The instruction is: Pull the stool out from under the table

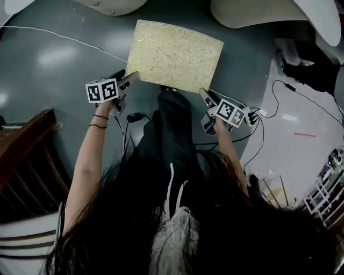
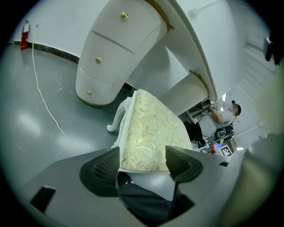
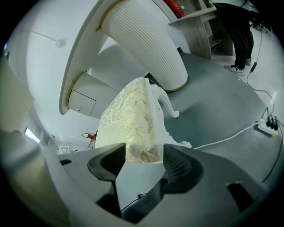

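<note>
Now left hand-held gripper [image 1: 131,79], right hand-held gripper [image 1: 205,94] gape at stool [image 1: 174,53].

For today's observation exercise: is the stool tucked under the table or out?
Out: the head view shows the stool with its whole cushion uncovered, on open floor short of the table.

Glossy grey-green floor [image 1: 59,64] reflecting soft patches of light.
A thin white cable [image 1: 64,37] crosses it; a dark skirting strip [image 2: 53,51] lines the white wall [image 2: 66,22]; dark wooden slatted furniture [image 1: 27,156] stands at the left.
</note>
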A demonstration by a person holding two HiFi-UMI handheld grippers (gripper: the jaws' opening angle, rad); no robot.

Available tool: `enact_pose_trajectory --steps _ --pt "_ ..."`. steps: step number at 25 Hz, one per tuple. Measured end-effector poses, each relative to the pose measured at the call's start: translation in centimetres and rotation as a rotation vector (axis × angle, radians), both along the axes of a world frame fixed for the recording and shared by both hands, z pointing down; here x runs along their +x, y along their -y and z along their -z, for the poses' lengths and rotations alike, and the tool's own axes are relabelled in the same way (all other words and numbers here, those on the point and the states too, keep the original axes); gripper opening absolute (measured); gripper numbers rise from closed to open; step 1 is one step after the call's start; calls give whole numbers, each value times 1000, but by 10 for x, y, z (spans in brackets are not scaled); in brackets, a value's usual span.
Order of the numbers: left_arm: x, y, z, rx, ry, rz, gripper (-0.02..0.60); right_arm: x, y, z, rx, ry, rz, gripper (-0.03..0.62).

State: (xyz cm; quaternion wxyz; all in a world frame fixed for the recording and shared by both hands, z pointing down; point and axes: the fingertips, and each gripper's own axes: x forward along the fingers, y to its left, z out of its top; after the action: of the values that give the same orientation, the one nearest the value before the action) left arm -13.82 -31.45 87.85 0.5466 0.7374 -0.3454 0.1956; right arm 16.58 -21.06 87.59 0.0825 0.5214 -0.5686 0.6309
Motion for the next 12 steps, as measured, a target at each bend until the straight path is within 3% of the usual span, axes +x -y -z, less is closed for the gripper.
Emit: enact_pose_trajectory --steps 5,12 --pt "15 1 59 100 -81 64 330 -3 -1 37 41 -30 61 273" --pt "39 -13 146 221 -137 29 330 -15 9 118 169 -71 149 273"
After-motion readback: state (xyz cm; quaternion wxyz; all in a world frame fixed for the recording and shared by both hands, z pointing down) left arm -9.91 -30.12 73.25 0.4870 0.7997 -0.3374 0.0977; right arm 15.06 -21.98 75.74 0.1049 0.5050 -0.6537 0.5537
